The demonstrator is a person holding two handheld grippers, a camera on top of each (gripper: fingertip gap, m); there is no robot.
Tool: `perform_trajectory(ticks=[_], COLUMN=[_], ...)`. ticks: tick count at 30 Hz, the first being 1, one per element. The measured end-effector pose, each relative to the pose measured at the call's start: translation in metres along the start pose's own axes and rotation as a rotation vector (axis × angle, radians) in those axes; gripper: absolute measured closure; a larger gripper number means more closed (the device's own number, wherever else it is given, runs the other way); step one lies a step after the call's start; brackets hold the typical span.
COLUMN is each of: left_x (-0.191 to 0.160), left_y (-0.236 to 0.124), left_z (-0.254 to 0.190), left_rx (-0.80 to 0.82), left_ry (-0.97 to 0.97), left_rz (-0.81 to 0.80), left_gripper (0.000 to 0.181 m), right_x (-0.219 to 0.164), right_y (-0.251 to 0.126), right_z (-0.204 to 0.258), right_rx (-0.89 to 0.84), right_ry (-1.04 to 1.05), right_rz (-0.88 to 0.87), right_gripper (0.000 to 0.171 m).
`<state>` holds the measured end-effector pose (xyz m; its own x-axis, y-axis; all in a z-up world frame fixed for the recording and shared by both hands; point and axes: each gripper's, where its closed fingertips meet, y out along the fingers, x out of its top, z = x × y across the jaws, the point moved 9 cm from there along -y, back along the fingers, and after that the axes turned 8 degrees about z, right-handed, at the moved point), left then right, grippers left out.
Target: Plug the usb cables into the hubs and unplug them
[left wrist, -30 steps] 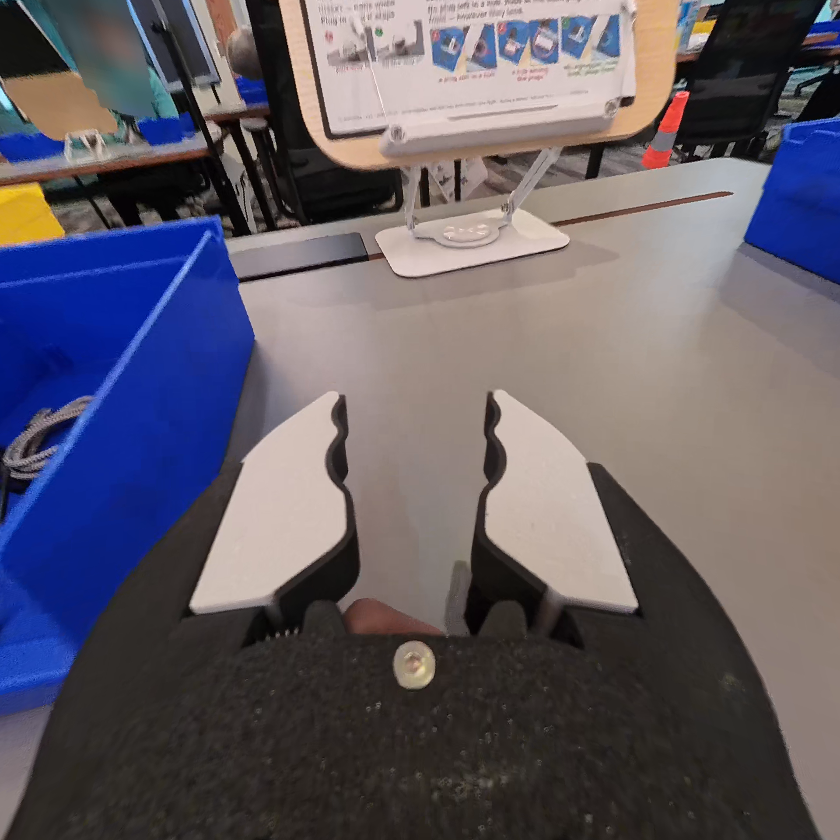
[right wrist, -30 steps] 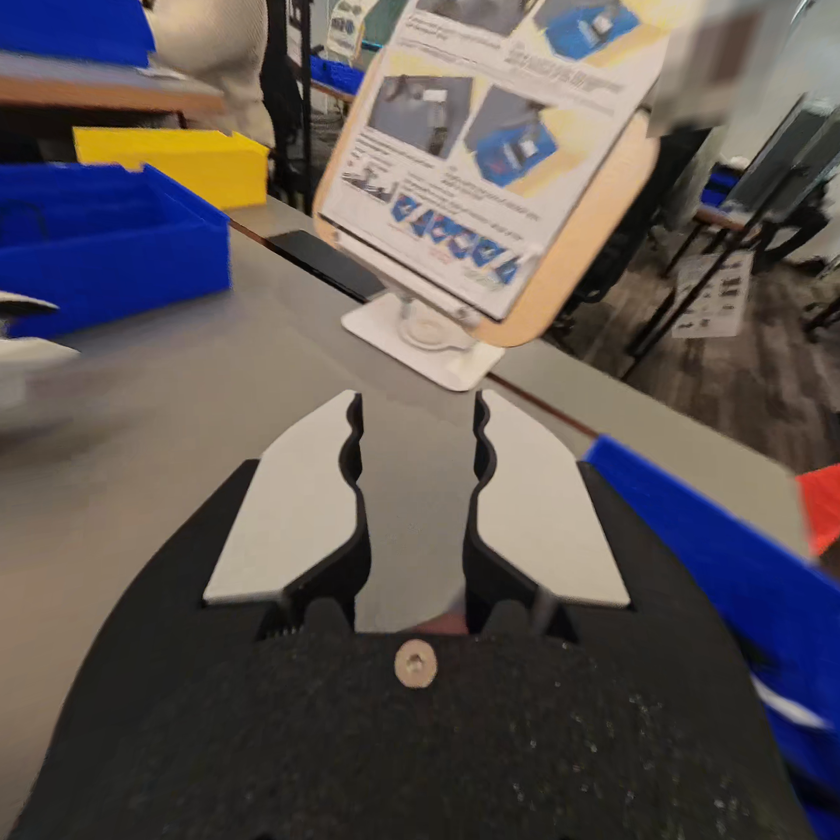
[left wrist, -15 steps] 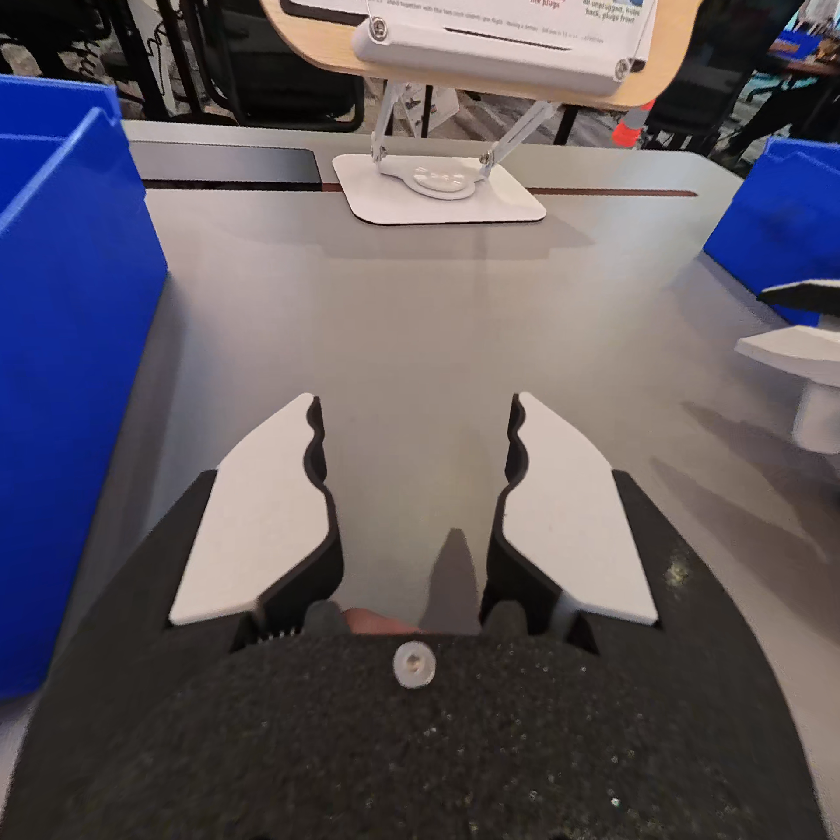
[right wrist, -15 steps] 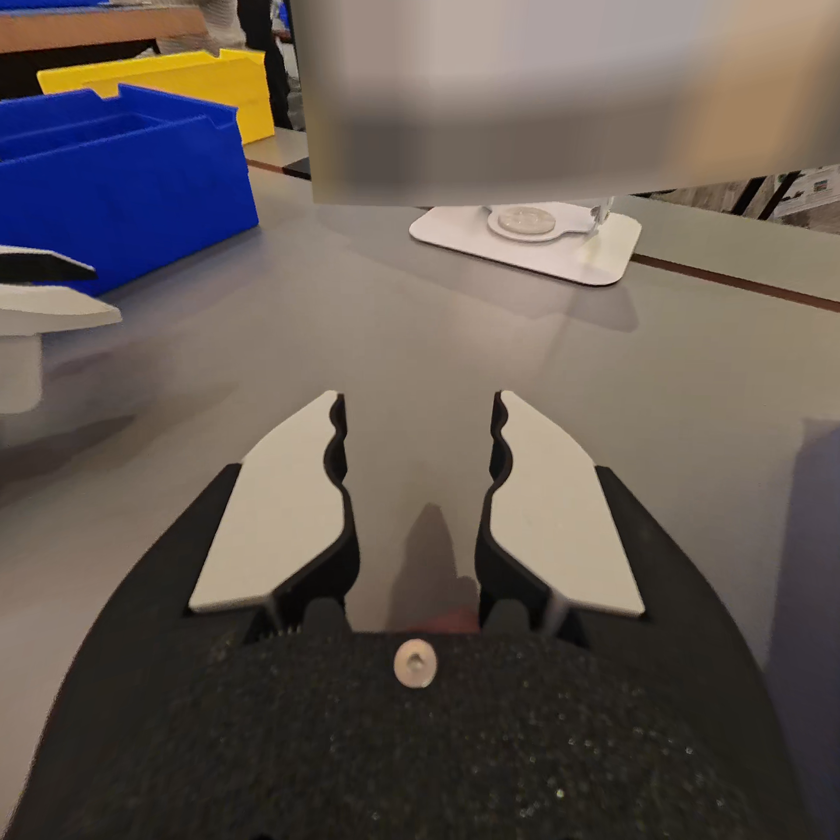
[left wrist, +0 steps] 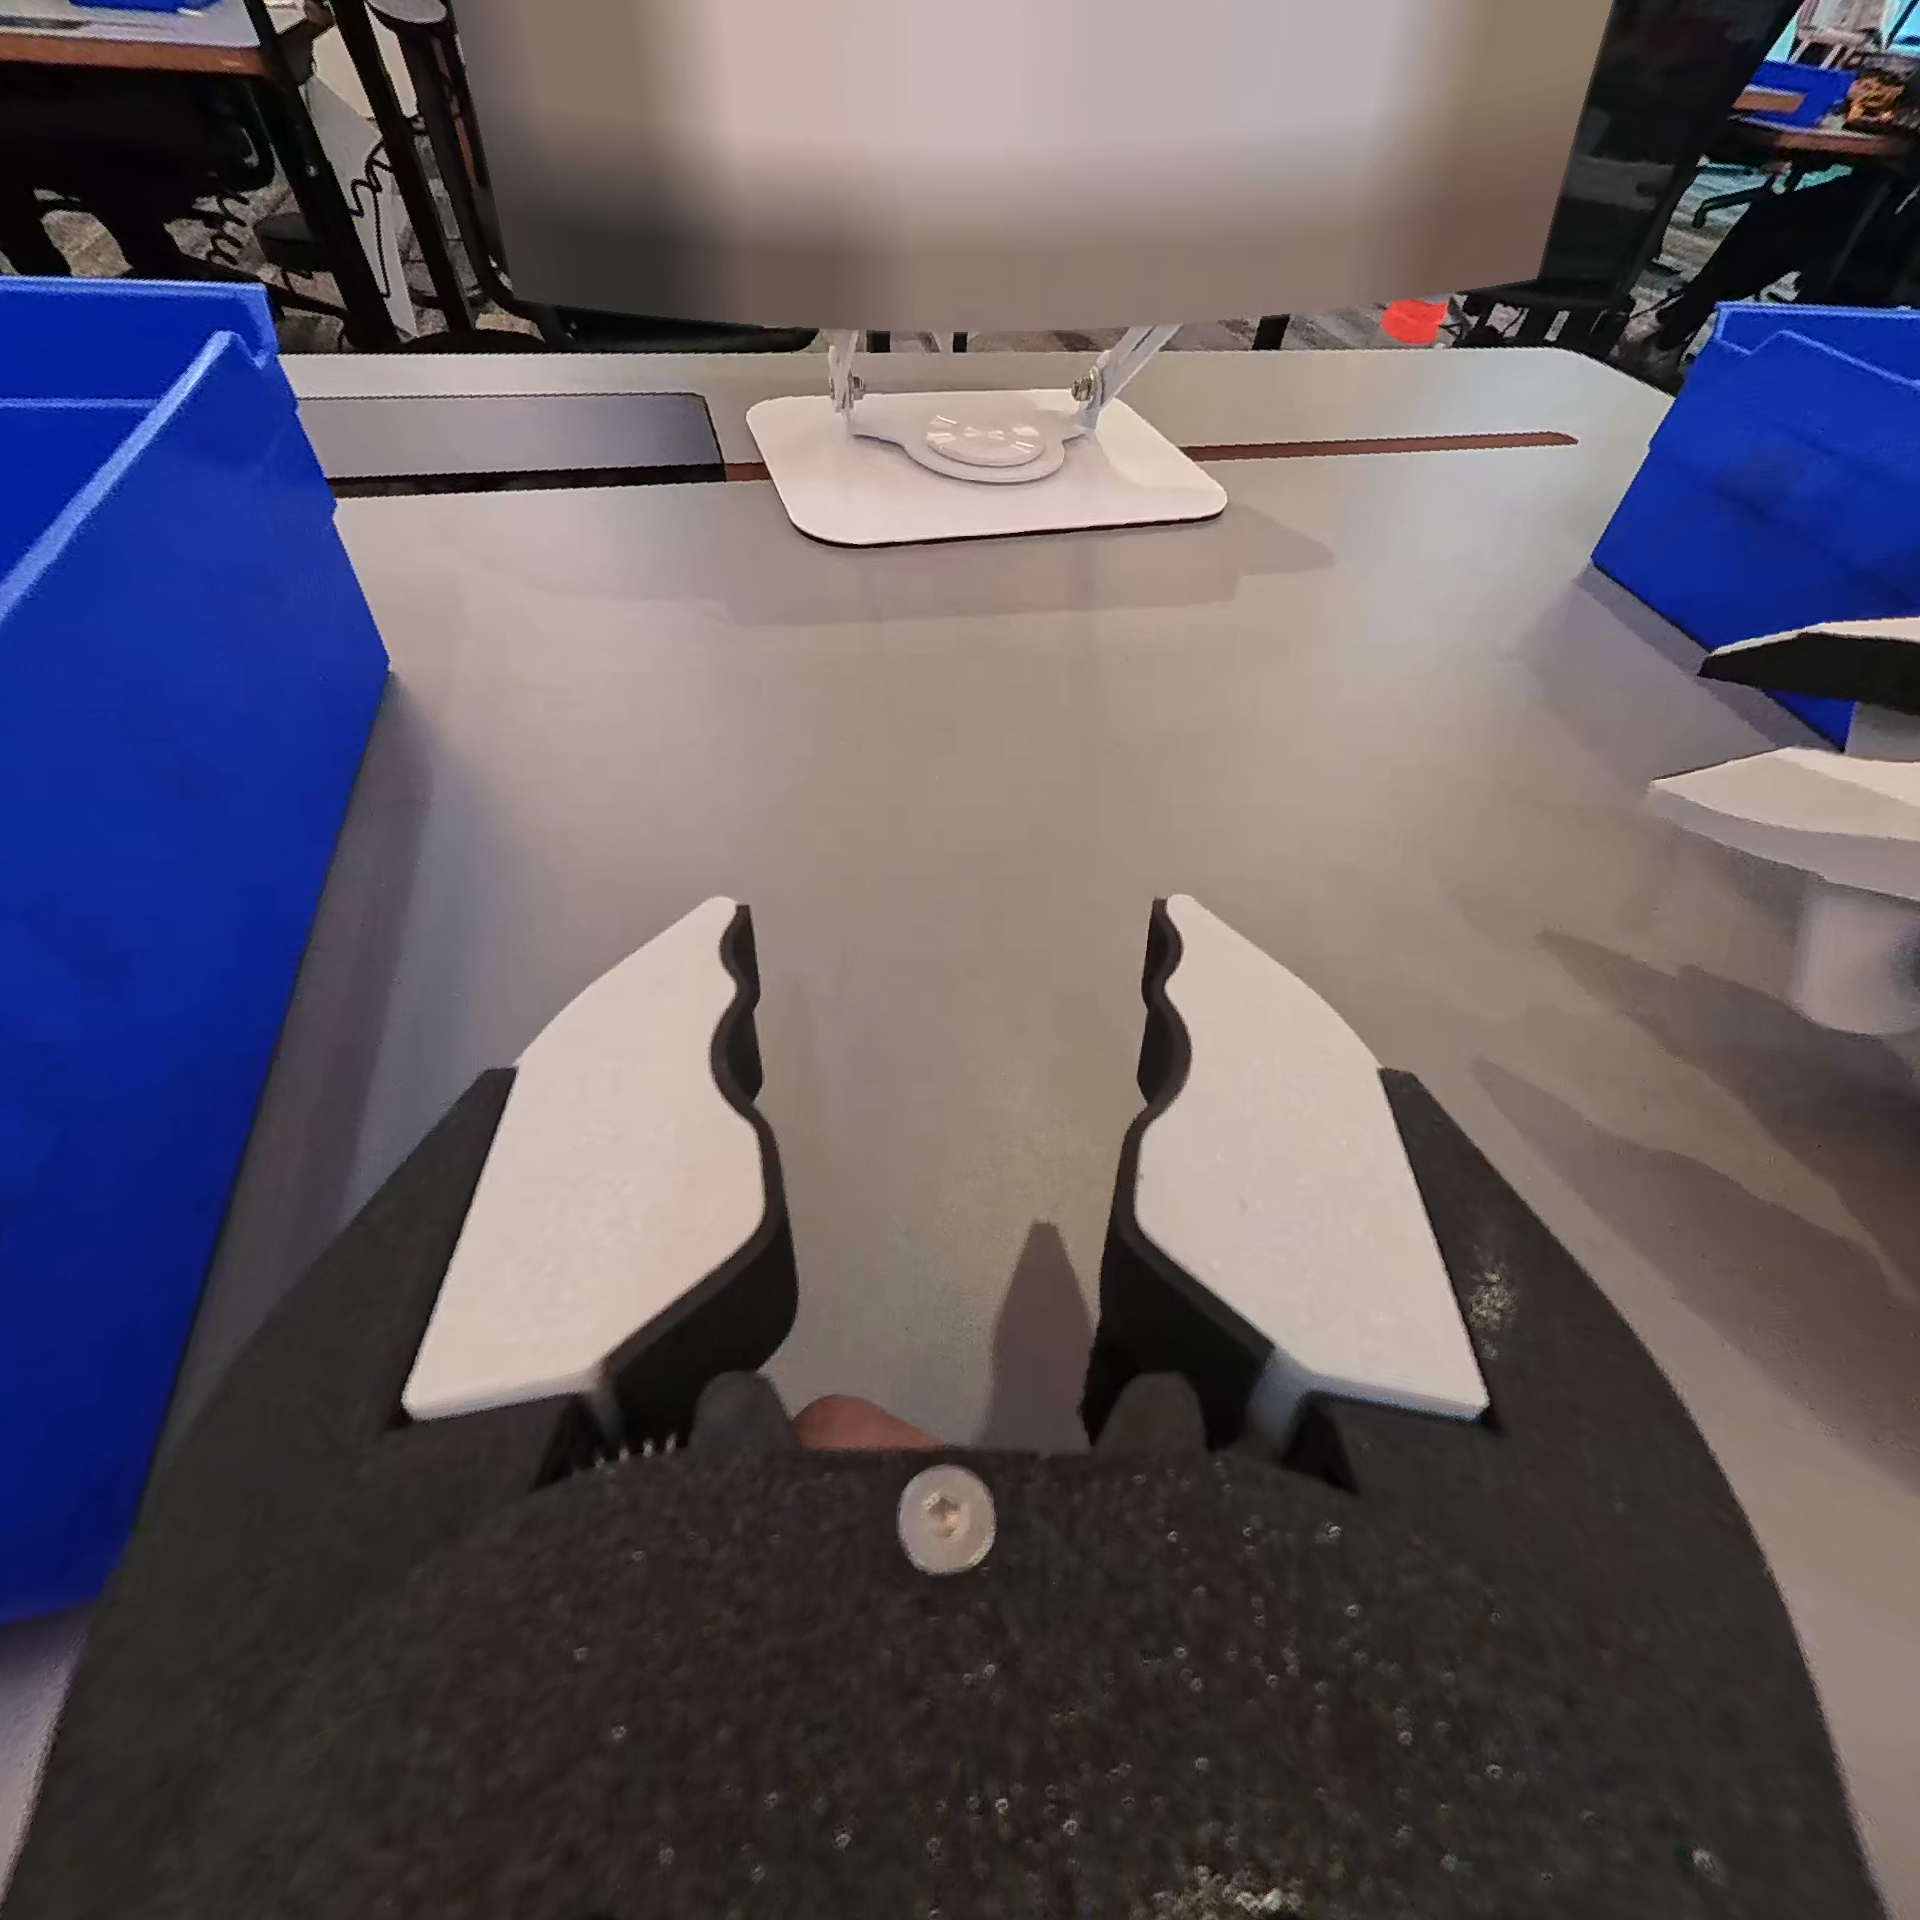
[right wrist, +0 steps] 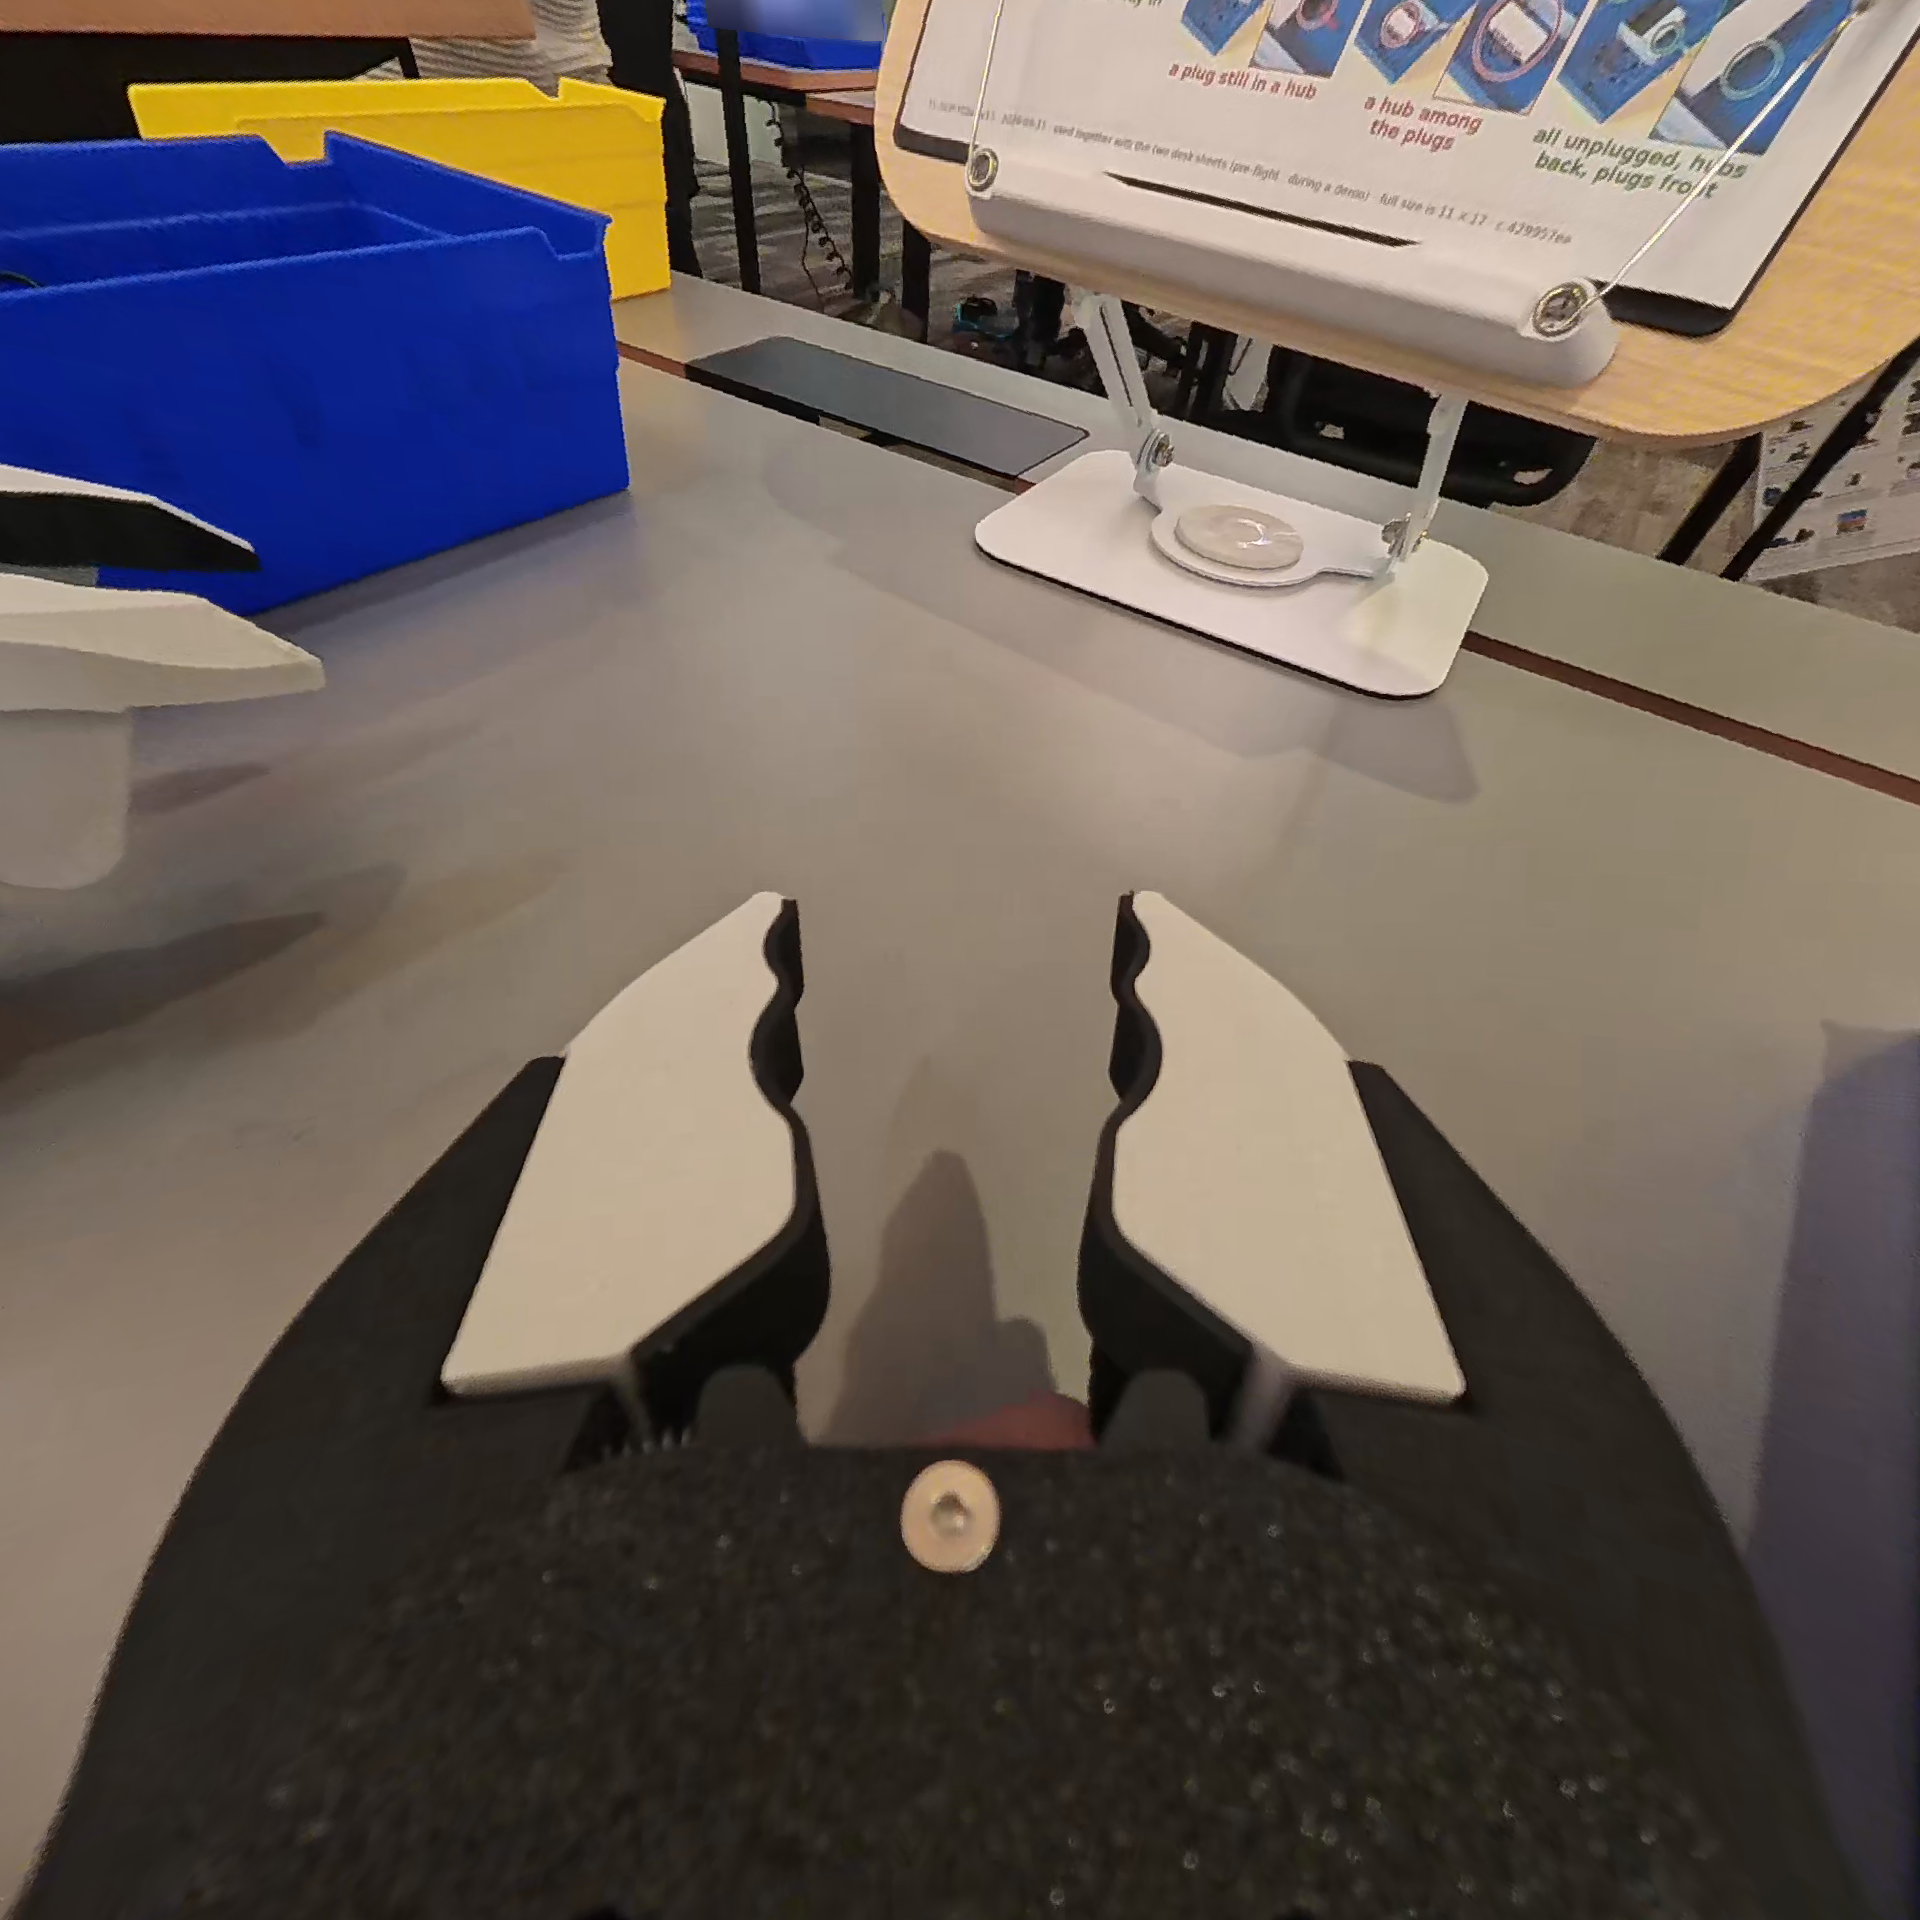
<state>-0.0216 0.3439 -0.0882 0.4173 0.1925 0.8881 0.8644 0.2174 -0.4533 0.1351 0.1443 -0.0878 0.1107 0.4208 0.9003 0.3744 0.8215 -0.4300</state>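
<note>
Both grippers hang low over the bare grey table (left wrist: 935, 748), side by side and facing the stand (left wrist: 987, 468) ahead, which reads as a ready pose with nothing yet taken up. The left gripper (left wrist: 948, 920) has its jaws apart with only table between them; the right gripper (right wrist: 956, 914) likewise stands parted and empty. Each shows at the edge of the other's view, so they sit near each other but not touching. No cable or hub is visible anywhere; I judge they lie inside the bins, whose walls hide their contents from this low angle. The left bin (left wrist: 156, 831) stands just to the left of the left gripper, within easy reach for that hand, and the right bin (left wrist: 1787, 499) lies ahead and to the right, beyond the right gripper. The stand sits straight ahead at the far edge, holding a sheet (right wrist: 1403, 114) tilted toward the person, presumably for reference. A yellow bin (right wrist: 582, 156) sits behind the left bin on another table. The task looks unstarted: next each gripper likely needs to rise over a bin rim.
</note>
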Motion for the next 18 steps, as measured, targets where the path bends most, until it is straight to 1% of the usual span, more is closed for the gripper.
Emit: perform_trajectory(ticks=[8,18], left_x=[-0.0004,-0.0017], left_y=[0.0028,0.0058], left_z=[-0.0012,-0.0089], left_rx=[0.018,0.068], left_ry=[0.014,0.092], left_rz=[0.026,0.045], left_gripper=[0.111,0.111], right_x=[-0.0006,-0.0002], right_y=[-0.0004,0.0011], right_z=[-0.0029,0.0018], right_rx=[0.017,0.016], right_ry=[0.028,-0.015], right_rz=[-0.003,0.012], right_gripper=[0.115,0.115])
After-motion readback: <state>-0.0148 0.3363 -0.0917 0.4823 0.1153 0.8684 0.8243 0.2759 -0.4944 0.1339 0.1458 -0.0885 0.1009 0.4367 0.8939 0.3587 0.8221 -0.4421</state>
